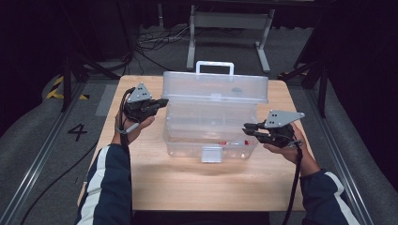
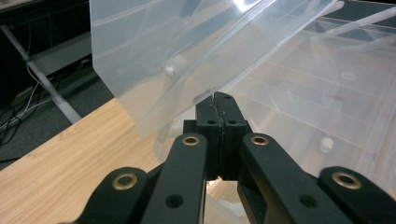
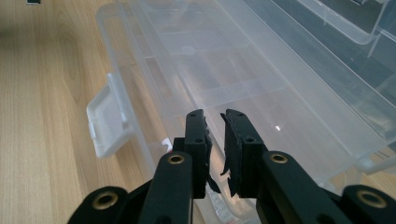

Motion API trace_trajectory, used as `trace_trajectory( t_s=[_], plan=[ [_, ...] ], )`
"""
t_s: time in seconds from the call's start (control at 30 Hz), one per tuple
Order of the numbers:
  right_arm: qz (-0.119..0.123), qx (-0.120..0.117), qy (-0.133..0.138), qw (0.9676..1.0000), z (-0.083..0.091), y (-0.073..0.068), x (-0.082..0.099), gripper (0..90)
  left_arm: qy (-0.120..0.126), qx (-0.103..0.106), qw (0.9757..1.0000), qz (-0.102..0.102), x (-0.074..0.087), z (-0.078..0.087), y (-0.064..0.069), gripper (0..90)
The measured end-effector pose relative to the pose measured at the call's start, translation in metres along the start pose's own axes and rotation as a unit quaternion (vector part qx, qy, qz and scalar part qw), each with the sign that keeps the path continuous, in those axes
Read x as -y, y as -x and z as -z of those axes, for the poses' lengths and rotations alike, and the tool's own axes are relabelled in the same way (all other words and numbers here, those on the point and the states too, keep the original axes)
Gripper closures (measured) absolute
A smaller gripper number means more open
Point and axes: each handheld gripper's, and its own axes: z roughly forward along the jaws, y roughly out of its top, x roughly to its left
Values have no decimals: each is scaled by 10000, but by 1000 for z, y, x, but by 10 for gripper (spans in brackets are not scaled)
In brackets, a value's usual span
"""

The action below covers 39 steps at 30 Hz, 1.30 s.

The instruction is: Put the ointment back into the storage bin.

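We see a wooden table (image 1: 155, 183) with a clear plastic box (image 1: 211, 140) standing near its middle. The box is open: its lid (image 1: 215, 87) is raised at the far side and leans back, with a white handle (image 1: 215, 67) on its top edge. A white latch (image 1: 211, 153) hangs from the front wall of the box, on the side facing us. Inside, along the front wall, lies a small thing with red on it (image 1: 233, 142); we cannot tell what it is.

Our left gripper (image 1: 160, 102) is at the left end of the box, level with the lower edge of the lid. In the left gripper view its fingers (image 2: 211, 122) are pressed together with no gap, their tips right at the lid's (image 2: 187, 51) corner; we cannot tell whether they pinch the plastic or only touch it.

Our right gripper (image 1: 247, 128) is at the right end of the box, its tips over the rim. In the right gripper view its fingers (image 3: 195, 133) stand slightly apart, with a narrow gap between worn pads and nothing in it. They point along the box (image 3: 261, 102), above its front wall, with the latch (image 3: 108, 122) off to their left.
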Motion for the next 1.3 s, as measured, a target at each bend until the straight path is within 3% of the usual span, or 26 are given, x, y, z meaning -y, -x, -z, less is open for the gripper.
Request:
trace_trajectory(
  t_s=[0.3, 0.77, 1.3],
  plan=[
    [10, -36, -78, 10000, 0, -2, 3, 801, -155, 51, 9998, -113, 7, 2, 6, 900],
    [-36, -60, -188, 9998, 4, -5, 12, 808, -410, 79, 9990, -127, 19, 2, 11, 900],
    [-85, 85, -88, 9999, 18, -5, 18, 804, -448, 43, 9990, -64, 30, 6, 13, 900]
  ],
)
